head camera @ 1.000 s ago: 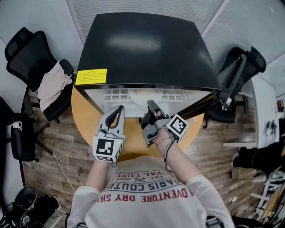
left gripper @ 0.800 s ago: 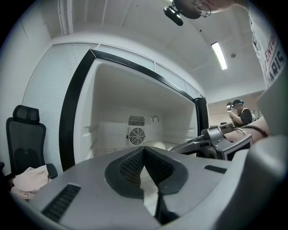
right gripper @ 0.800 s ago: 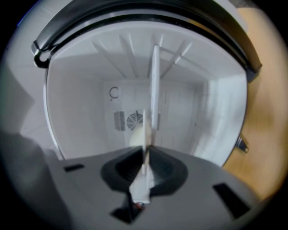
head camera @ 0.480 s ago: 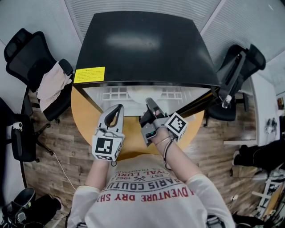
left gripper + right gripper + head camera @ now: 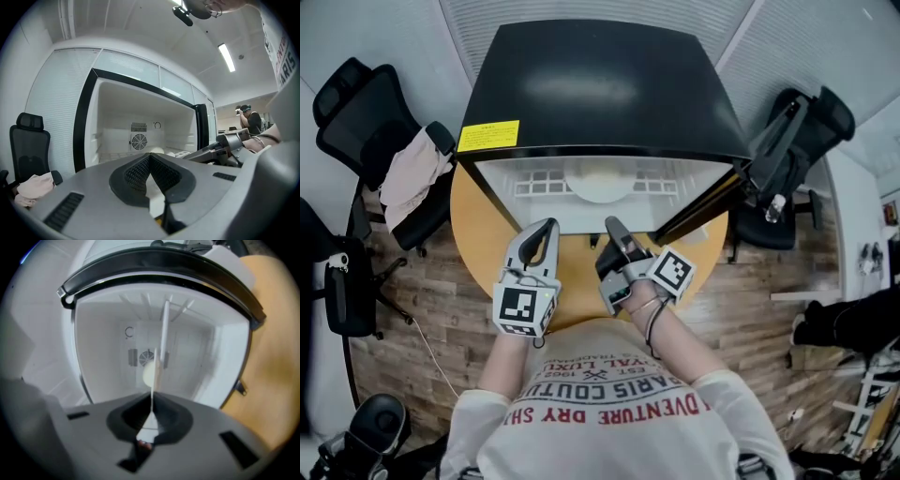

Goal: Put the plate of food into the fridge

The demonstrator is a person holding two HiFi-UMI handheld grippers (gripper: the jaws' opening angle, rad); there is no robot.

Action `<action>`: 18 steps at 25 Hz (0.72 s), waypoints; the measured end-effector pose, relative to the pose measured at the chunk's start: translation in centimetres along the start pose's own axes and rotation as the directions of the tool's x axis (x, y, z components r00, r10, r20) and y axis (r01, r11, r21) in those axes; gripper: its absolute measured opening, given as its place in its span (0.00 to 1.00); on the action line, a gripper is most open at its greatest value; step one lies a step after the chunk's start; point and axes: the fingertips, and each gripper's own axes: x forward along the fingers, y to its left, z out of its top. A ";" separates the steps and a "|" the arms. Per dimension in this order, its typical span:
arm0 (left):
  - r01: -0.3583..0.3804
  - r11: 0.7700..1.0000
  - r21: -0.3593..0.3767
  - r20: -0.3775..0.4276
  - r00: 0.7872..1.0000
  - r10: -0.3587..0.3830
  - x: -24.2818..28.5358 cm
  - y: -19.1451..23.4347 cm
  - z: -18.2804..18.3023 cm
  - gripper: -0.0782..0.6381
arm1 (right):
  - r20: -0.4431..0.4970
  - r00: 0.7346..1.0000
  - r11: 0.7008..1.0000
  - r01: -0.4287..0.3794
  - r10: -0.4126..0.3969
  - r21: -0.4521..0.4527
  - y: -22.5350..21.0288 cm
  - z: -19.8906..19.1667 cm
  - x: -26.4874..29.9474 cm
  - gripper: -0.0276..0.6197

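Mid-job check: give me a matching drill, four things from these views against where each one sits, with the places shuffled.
Things:
1. plate
2. yellow label
3. pinkish cloth
4. left tongs

Places:
A. draped on the office chair
B. over the wooden table
C. on the rack inside the fridge
D. on the fridge's black top

Pairs: 1-C, 2-D, 3-A, 4-B

Bright even light, fisheye-warped edges, slight blur
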 end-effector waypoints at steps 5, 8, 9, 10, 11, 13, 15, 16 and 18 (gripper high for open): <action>0.022 1.000 -0.009 -0.015 1.000 -0.022 -0.9 -1.7 -0.3 0.15 | -0.026 1.000 0.977 -0.007 0.001 -0.213 0.8 0.1 -2.1 0.09; 0.025 1.000 -0.009 -0.025 0.999 -0.025 -1.4 -2.1 -0.6 0.15 | -0.044 0.998 0.906 -0.055 0.041 -0.419 2.3 0.2 -2.5 0.09; 0.024 1.000 -0.011 -0.030 0.999 -0.025 -1.6 -2.2 -0.8 0.15 | -0.046 0.998 0.876 -0.058 0.041 -0.480 2.5 0.2 -2.7 0.09; 0.024 1.000 -0.013 -0.037 0.999 -0.024 -1.7 -2.3 -1.0 0.15 | -0.045 0.999 0.832 -0.050 0.030 -0.552 2.6 0.2 -2.9 0.09; 0.023 1.000 -0.015 -0.043 0.999 -0.024 -1.9 -2.3 -1.2 0.15 | -0.043 0.999 0.771 -0.042 0.019 -0.636 2.8 0.2 -3.1 0.09; 0.024 0.999 -0.023 -0.054 0.998 -0.025 -2.0 -2.4 -1.5 0.15 | -0.037 0.999 0.615 -0.032 0.005 -0.788 3.5 0.1 -3.5 0.09; 0.026 0.999 -0.029 -0.056 0.998 -0.028 -2.1 -2.5 -1.6 0.15 | -0.029 1.000 0.488 -0.028 0.005 -0.872 4.2 0.0 -3.8 0.09; 0.026 0.999 -0.028 -0.055 0.998 -0.028 -2.1 -2.5 -1.6 0.15 | -0.025 1.000 0.443 -0.026 0.008 -0.896 4.5 0.0 -3.9 0.09; 0.025 0.999 -0.024 -0.051 0.998 -0.026 -2.1 -2.3 -1.5 0.15 | -0.020 1.000 0.357 -0.024 0.016 -0.934 5.2 -0.1 -4.1 0.09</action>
